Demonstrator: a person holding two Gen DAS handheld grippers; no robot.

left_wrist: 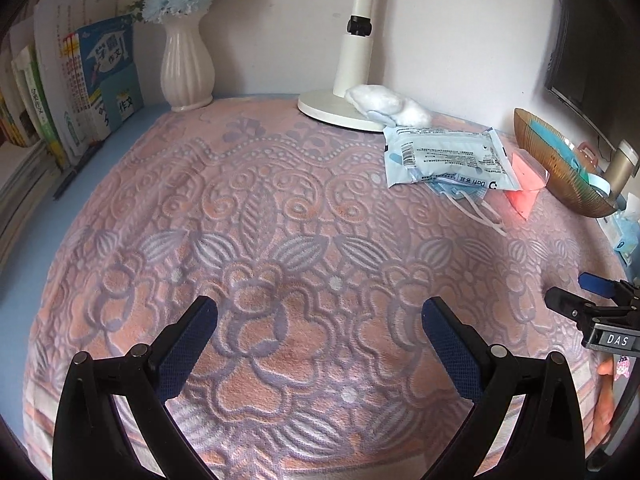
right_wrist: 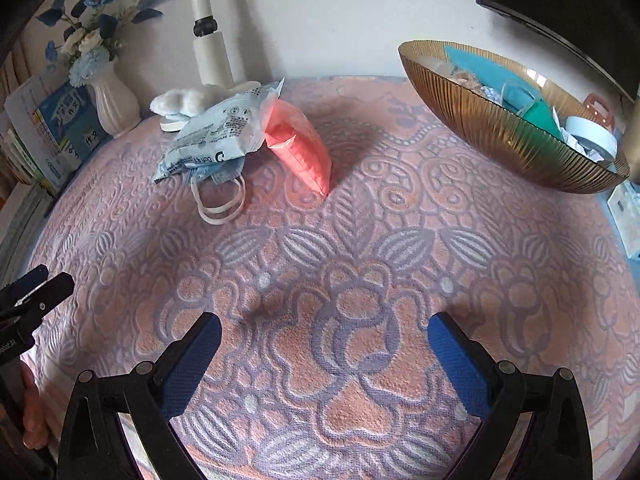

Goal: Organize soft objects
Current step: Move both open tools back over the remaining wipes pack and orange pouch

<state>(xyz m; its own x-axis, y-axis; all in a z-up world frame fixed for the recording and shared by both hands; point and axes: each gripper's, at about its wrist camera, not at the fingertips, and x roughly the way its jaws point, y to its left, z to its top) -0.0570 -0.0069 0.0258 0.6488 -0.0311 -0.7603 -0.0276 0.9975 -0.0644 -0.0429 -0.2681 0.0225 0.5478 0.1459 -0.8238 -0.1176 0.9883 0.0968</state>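
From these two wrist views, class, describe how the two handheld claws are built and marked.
Both the left claw and the right claw have black angular finger frames with round silver pivot pins and blue textured pads. The right claw's body carries a label reading DAS.

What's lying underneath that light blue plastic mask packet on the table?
Under the mask packet blue face masks stick out, their white ear loops trailing onto the blanket. How many masks are there cannot be seen; the packet covers them.
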